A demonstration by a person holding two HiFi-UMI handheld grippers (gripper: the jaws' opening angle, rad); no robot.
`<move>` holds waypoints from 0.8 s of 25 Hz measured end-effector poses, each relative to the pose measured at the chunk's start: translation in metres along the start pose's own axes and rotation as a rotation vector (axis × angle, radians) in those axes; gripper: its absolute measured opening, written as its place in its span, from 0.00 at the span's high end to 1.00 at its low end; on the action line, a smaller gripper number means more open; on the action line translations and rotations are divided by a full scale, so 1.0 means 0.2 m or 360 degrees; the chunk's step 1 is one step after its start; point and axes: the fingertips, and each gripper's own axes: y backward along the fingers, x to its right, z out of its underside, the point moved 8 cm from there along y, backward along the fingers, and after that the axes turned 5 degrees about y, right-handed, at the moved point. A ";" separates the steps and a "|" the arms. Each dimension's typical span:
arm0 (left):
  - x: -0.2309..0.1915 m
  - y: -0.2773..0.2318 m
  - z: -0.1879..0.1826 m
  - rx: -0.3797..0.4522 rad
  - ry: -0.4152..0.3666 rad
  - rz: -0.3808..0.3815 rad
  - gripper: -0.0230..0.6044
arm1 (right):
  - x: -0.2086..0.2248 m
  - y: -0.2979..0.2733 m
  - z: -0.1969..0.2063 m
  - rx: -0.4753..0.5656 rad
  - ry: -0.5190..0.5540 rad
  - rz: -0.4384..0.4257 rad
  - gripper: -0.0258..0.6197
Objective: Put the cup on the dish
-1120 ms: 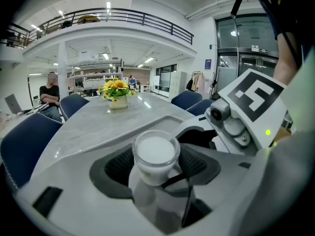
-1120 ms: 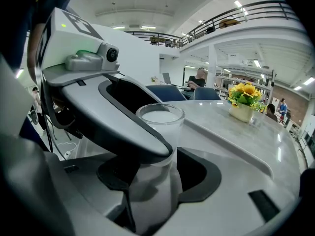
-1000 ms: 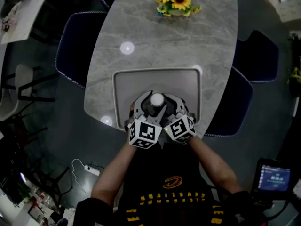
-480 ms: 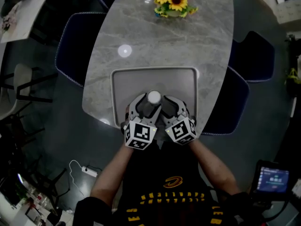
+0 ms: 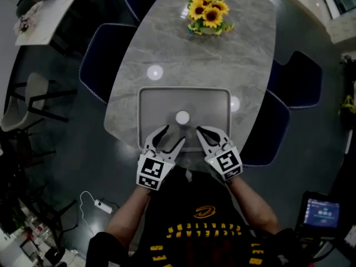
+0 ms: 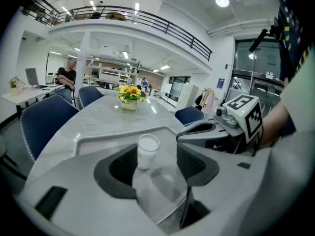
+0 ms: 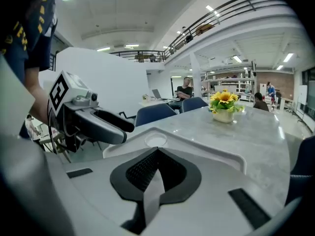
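A small white cylindrical cup (image 5: 182, 117) stands upright, mouth up, on the flat floor of a light grey rectangular dish with a raised rim and rounded corners (image 5: 146, 102). It is near the dish's middle and clear of the rim on every side. The cup is plain and unmarked, with a thin rim, straight sides and a pale inside. The dish lies on the near end of a grey, marble-patterned oval counter (image 5: 183, 54). A pot of yellow sunflowers (image 5: 208, 13) sits well apart at the far end. The left tongs (image 5: 173, 134) hover over the near edge of the dish, released with the pads spread wide. In the left gripper view the cup shows through their gap, ahead of the pads and touching neither. The right tongs (image 5: 199, 130), beside them, have just been closing and are now clenched pad to pad with nothing between them.
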 end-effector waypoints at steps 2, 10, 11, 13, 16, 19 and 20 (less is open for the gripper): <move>0.04 0.06 -0.04 0.0078 0.0033 -0.0057 0.71 | 0.00 0.06 -0.06 0.0071 -0.0048 -0.0008 0.95; 0.31 0.13 -0.17 0.0170 0.0096 -0.0079 0.96 | 0.04 0.33 -0.21 0.0261 -0.0224 0.0088 0.95; 0.34 0.14 -0.19 0.0189 0.0095 -0.0081 0.96 | 0.04 0.37 -0.23 0.0273 -0.0228 0.0100 0.95; 0.42 0.17 -0.25 0.0234 0.0098 -0.0094 0.96 | 0.03 0.44 -0.27 0.0299 -0.0193 0.0106 0.95; 0.54 0.23 -0.37 0.0334 0.0090 -0.0096 0.96 | 0.01 0.53 -0.36 0.0345 -0.0138 0.0077 0.95; 0.65 0.29 -0.46 0.0454 0.0033 -0.0080 0.96 | 0.00 0.61 -0.42 0.0435 -0.0085 0.0025 0.95; 0.68 0.31 -0.48 0.0480 0.0014 -0.0083 0.96 | 0.00 0.64 -0.44 0.0461 -0.0084 0.0019 0.95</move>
